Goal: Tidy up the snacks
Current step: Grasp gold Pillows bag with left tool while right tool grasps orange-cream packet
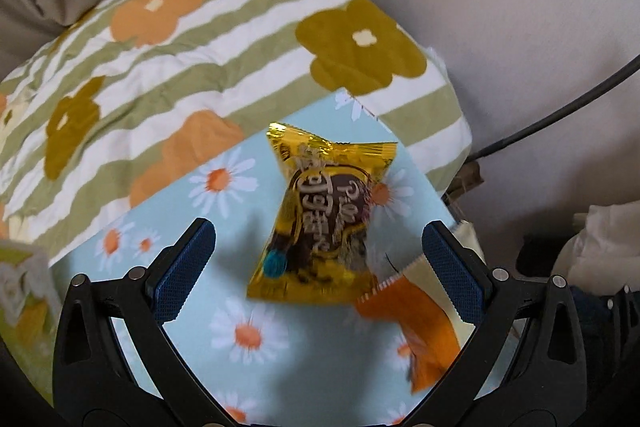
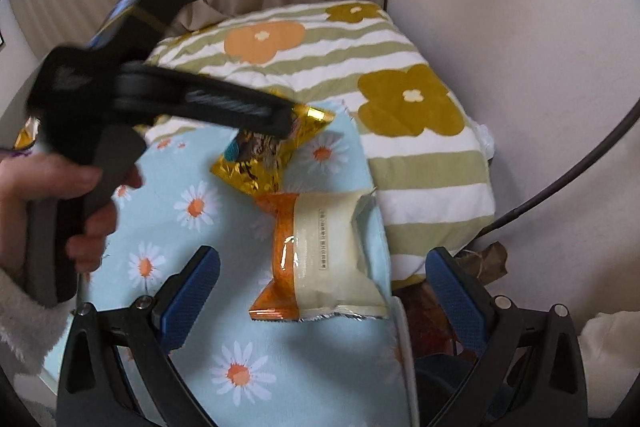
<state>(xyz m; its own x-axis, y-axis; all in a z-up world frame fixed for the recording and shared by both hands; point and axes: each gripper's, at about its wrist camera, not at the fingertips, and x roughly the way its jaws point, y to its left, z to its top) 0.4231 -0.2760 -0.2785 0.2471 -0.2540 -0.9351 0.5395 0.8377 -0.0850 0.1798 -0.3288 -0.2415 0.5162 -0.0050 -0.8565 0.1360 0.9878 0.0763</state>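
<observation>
Gold snack bag (image 1: 320, 223) lying flat on daisy cloth (image 1: 240, 339), touching orange-and-cream packet (image 2: 320, 259). Left gripper (image 1: 320, 267) spread wide above the bag, right gripper (image 2: 322, 291) gaping too, both holding nothing.

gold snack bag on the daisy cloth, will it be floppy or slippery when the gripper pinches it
The gold snack bag looks puffed and crinkled, so it is probably light and would give under a pinch. Its foil is glossy, so it may slip between the pads. It lies on the soft daisy cloth, touching the orange packet, so a push would likely nudge that too.
</observation>
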